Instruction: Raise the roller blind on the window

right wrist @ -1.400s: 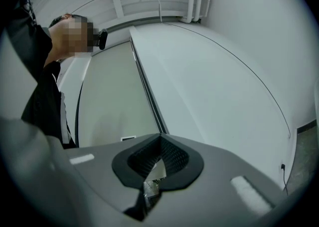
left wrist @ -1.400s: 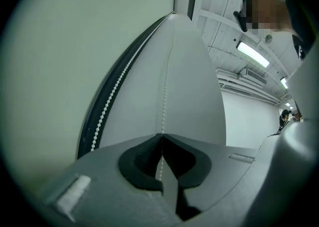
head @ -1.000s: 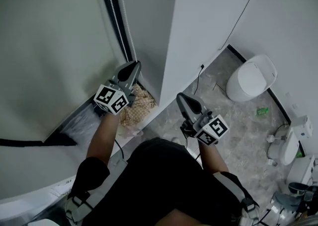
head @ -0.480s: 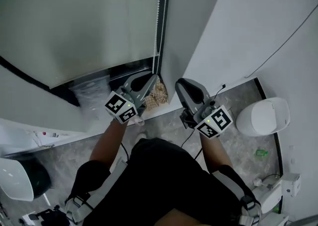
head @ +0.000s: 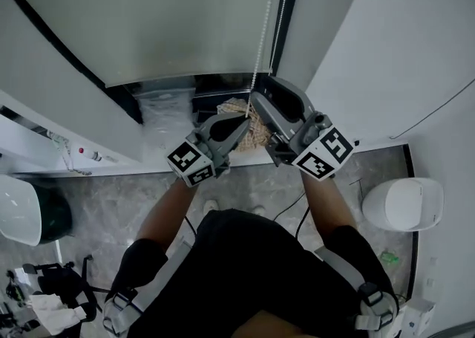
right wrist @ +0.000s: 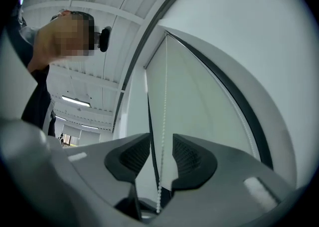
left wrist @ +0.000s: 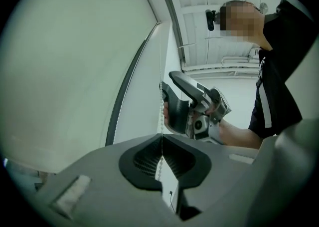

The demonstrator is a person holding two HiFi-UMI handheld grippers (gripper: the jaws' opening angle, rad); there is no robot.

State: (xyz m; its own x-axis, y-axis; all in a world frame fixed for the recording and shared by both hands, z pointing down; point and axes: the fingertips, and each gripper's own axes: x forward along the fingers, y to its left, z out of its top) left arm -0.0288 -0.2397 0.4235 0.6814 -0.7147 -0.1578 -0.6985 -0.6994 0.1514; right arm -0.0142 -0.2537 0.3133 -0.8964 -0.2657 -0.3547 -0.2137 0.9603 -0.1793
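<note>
The pale roller blind hangs over the window, with its white bead chain down its right edge. My left gripper is shut on the chain; in the left gripper view the beads run up out of the closed jaws. My right gripper sits just above it, tilted upward. Its jaws have just been opening and stand apart, with the chain hanging free between them, untouched by the pads. The left gripper view shows the right gripper beside the chain.
A straw-coloured bundle and a clear plastic bag lie on the window sill below the blind. A white wall juts out on the right. A toilet stands on the floor at the right, a black bin at the left.
Both grippers have come together at the chain. The right gripper rose, tipped upward and opened its jaws around the chain. The left gripper shifted right, still shut.
</note>
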